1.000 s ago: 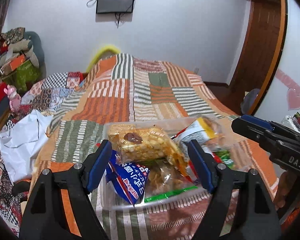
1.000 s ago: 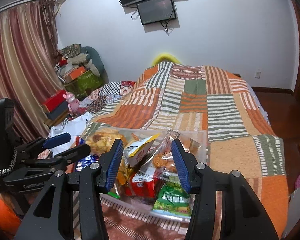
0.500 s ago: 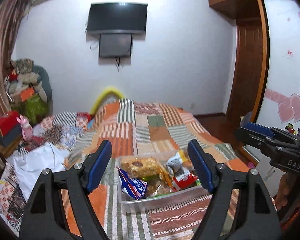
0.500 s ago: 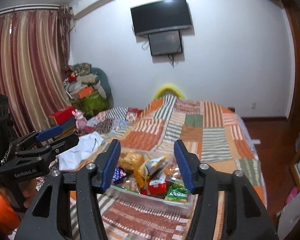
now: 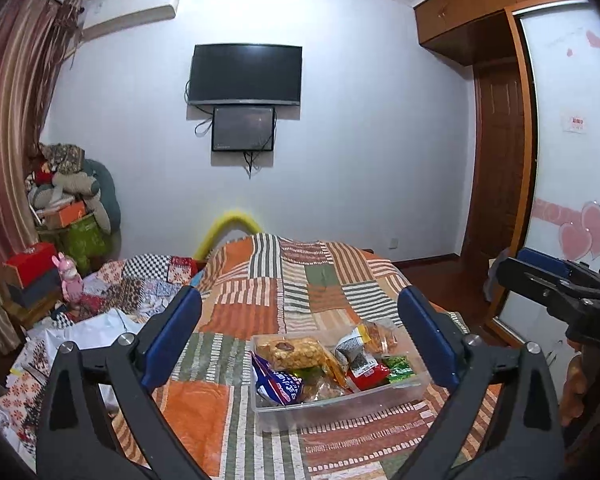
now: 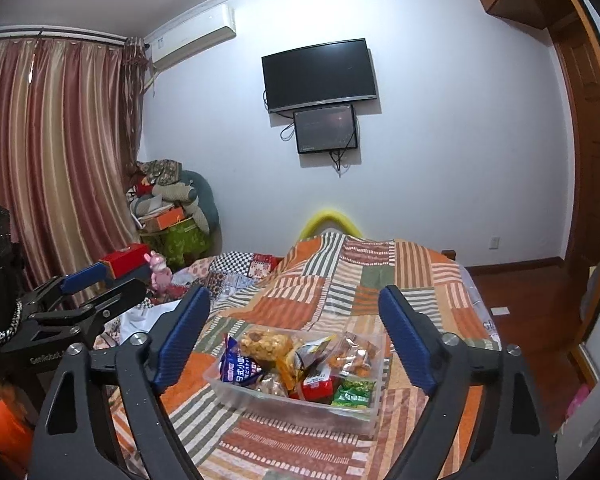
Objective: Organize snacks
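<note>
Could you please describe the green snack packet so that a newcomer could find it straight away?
On the patchwork bed stands a clear plastic box of snacks. The green snack packet lies in its near right corner, beside a red packet; it is the box's only bright green wrapper.

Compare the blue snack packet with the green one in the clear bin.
The blue snack packet stands tilted at the clear bin's left end; the green snack packet lies flat at its right front corner. The blue one looks larger and rises above the rim, whereas the green sits low. Both are sealed and inside the bin.
</note>
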Demonstrator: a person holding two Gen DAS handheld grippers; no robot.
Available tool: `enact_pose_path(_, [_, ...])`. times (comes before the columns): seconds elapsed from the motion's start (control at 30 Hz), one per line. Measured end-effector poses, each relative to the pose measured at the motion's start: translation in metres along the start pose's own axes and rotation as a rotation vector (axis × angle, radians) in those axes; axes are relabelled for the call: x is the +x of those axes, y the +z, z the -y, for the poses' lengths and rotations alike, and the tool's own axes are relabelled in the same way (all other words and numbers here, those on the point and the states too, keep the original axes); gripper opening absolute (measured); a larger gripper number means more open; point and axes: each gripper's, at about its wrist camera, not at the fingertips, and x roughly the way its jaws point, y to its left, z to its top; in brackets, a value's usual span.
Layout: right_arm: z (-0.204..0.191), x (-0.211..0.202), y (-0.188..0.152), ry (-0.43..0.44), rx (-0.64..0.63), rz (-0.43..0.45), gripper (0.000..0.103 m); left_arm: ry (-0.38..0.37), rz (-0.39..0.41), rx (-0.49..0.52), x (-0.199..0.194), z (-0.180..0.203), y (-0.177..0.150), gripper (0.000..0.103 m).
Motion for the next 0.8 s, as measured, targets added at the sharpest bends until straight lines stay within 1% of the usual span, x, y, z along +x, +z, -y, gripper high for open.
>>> enact_pose_path(0.1, [0.0,0.0,-0.002,-0.015,0.001,0.007,0.095,0.002,0.012,0.005,-0.003,0.003,-0.001,0.102])
enact_pose_path(0.17, [-0.001,-0.003,-0.003,-0.031,-0.001,0.017,0.103,-0.001,0.015,0.006,-0.004,0.003,-0.003,0.102])
enact_pose_path(0.5, [-0.001,-0.01,-0.008,-0.037,-0.003,0.011,0.103,0.005,0.025,0.008,-0.005,0.007,-0.008,0.103])
enact_pose_path(0.8, [-0.001,-0.01,-0.008,-0.045,-0.006,0.014,0.103,-0.001,0.017,-0.002,-0.003,0.006,-0.011,0.103])
